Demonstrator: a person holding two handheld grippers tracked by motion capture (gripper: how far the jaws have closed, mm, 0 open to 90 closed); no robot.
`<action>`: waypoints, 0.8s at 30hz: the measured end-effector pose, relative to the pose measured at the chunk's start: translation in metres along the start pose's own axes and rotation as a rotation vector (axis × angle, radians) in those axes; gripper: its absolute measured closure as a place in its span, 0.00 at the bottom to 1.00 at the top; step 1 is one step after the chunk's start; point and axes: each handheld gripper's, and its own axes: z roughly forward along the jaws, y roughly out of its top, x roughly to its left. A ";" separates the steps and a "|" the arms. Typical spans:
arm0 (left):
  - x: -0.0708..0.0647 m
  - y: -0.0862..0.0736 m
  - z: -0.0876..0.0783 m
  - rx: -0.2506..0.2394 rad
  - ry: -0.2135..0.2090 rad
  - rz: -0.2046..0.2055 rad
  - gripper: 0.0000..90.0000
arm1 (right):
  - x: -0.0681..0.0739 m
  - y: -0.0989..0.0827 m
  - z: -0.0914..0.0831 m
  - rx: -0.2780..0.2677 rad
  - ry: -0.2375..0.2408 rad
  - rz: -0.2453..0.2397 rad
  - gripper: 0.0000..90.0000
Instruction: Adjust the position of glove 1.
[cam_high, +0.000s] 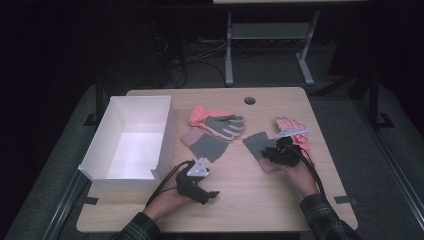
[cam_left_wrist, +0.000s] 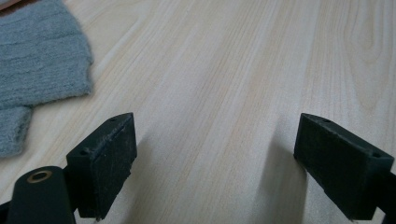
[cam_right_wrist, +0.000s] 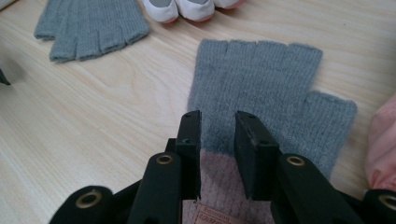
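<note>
The right gripper (cam_right_wrist: 217, 128) hovers, jaws narrowly parted, gripping nothing, over the grey knitted fingerless glove with pink cuff (cam_right_wrist: 261, 88) at the table's (cam_high: 250, 200) three o'clock; the left gripper (cam_left_wrist: 215, 158) gapes wide, empty.

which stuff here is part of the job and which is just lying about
In the job:
right gripper, jaws narrow over the grey fingerless glove
white box, the likely bin

Lying about:
second grey fingerless glove
pink and grey work gloves
left gripper, open over bare table
</note>
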 end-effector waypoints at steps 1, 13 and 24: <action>0.000 0.000 0.000 0.000 0.000 0.000 0.14 | -0.001 0.000 0.001 -0.001 -0.002 -0.007 0.79; 0.000 0.000 0.000 0.000 0.000 0.000 0.14 | 0.000 -0.004 0.016 0.042 -0.025 -0.019 0.86; 0.000 0.000 0.000 0.000 0.000 -0.001 0.14 | 0.001 -0.003 0.013 0.026 -0.037 -0.034 0.99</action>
